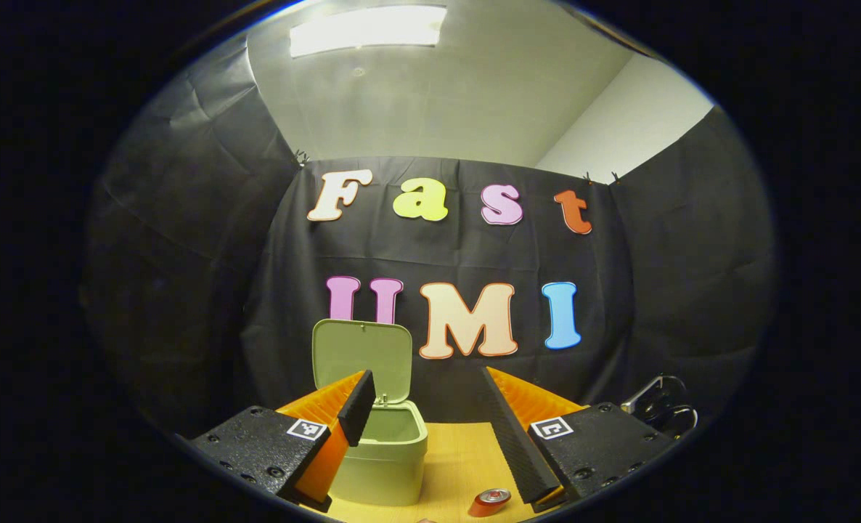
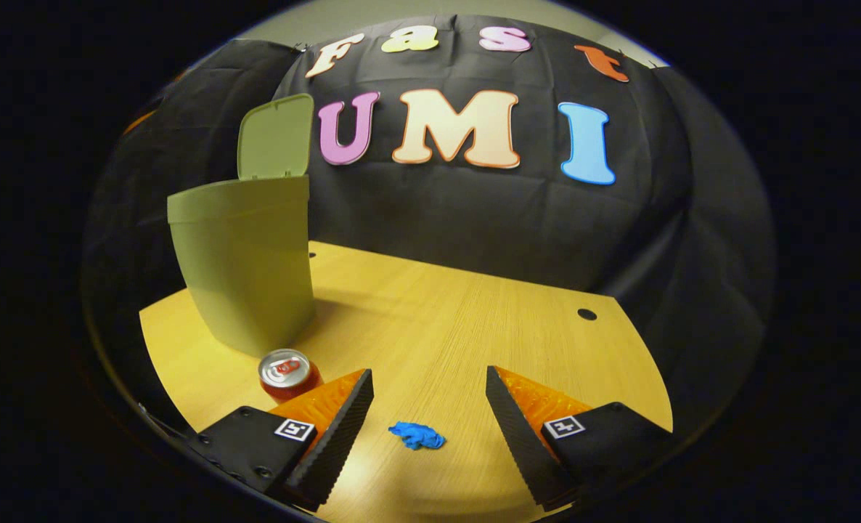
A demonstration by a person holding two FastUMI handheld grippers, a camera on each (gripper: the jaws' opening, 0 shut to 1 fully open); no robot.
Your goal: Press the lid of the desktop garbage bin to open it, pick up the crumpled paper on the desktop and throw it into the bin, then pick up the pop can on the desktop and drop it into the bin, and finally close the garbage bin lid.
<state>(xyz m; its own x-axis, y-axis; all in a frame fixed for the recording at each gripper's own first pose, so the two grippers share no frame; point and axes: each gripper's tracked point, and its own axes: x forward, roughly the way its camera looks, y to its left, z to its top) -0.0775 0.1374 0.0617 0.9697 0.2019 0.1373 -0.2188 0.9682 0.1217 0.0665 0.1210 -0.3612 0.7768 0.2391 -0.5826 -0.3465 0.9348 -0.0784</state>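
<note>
In the right gripper view, the right gripper (image 2: 429,428) hangs low over the desk (image 2: 474,319) with its fingers spread wide, the blue crumpled paper (image 2: 417,436) lying on the wood between them near the front edge. The pop can (image 2: 287,374) stands upright just beside the bin (image 2: 245,261), toward the desk's left edge. The bin's lid (image 2: 274,136) stands open. In the left gripper view, the left gripper (image 1: 427,418) is also wide apart, holding nothing, in front of the bin.

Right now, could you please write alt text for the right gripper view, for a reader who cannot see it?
The open right gripper hovers low over a wooden table, with a small blue crumpled paper lying between its fingers. A red pop can stands to the left, in front of a green bin whose lid is raised.
</note>
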